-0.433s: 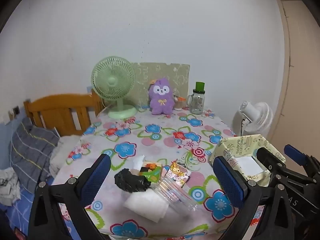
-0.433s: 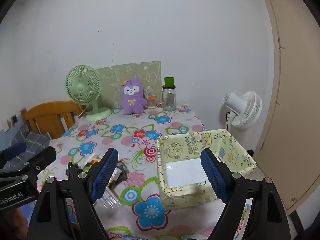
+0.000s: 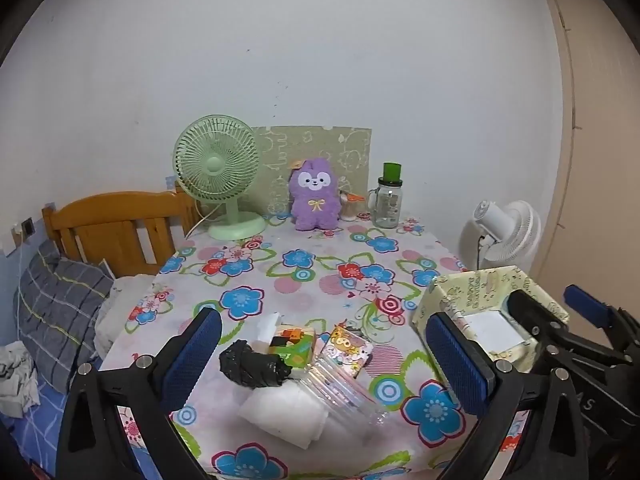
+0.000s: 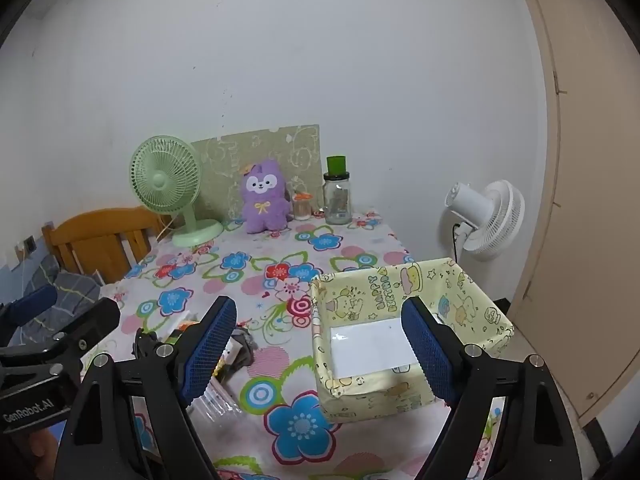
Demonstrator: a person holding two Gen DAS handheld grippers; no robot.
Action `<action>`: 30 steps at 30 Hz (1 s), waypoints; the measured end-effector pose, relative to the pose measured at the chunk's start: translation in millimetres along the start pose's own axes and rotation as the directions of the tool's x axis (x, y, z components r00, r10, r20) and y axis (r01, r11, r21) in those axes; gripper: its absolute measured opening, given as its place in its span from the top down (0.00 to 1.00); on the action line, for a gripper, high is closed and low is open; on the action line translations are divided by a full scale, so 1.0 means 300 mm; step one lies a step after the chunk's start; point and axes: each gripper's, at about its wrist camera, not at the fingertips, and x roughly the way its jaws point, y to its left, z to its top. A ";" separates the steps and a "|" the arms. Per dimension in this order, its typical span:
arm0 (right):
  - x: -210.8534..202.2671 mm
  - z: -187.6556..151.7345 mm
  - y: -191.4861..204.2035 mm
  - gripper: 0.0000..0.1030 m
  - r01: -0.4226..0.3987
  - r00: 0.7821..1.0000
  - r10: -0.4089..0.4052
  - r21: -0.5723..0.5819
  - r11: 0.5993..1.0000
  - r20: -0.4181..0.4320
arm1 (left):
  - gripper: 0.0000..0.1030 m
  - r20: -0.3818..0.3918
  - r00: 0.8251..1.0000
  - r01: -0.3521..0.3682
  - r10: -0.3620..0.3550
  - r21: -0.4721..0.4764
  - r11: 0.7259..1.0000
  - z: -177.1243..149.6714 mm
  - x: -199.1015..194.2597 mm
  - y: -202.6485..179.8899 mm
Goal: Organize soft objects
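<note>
A small heap lies near the front of the flowered table point(image 3: 304, 280): a black crumpled soft item point(image 3: 252, 366), a folded white cloth point(image 3: 286, 410), a green tissue pack point(image 3: 294, 344), a cartoon packet point(image 3: 348, 350) and clear plastic wrap point(image 3: 344, 390). My left gripper point(image 3: 324, 364) hovers open just before this heap, holding nothing. At the table's right front stands a yellow cartoon box point(image 4: 400, 328), and my right gripper point(image 4: 322, 354) is open over its left wall, also holding nothing. A purple plush toy point(image 3: 314, 196) sits at the back.
A green desk fan point(image 3: 218, 172), a patterned board point(image 3: 316, 152), a small jar point(image 4: 302, 206) and a glass bottle with green cap point(image 3: 388, 196) line the back wall. A white floor fan point(image 4: 488, 216) stands right of the table. A wooden bedhead point(image 3: 112, 224) and pillow point(image 3: 56, 304) are left.
</note>
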 end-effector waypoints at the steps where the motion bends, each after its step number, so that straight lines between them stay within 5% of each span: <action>1: 0.001 -0.002 -0.005 0.16 0.002 1.000 -0.002 0.004 1.000 0.000 | 0.00 -0.003 1.000 0.003 -0.003 -0.003 1.000 -0.001 0.002 0.009; 17: 0.006 0.012 0.009 0.16 -0.003 1.000 0.003 -0.007 1.000 -0.001 | 0.00 0.002 1.000 -0.006 0.006 0.005 1.000 -0.008 0.017 -0.030; 30: -0.008 0.021 0.012 0.04 0.039 0.998 -0.038 -0.009 0.999 0.057 | 0.00 -0.001 1.000 0.006 -0.006 -0.004 1.000 -0.006 0.024 -0.020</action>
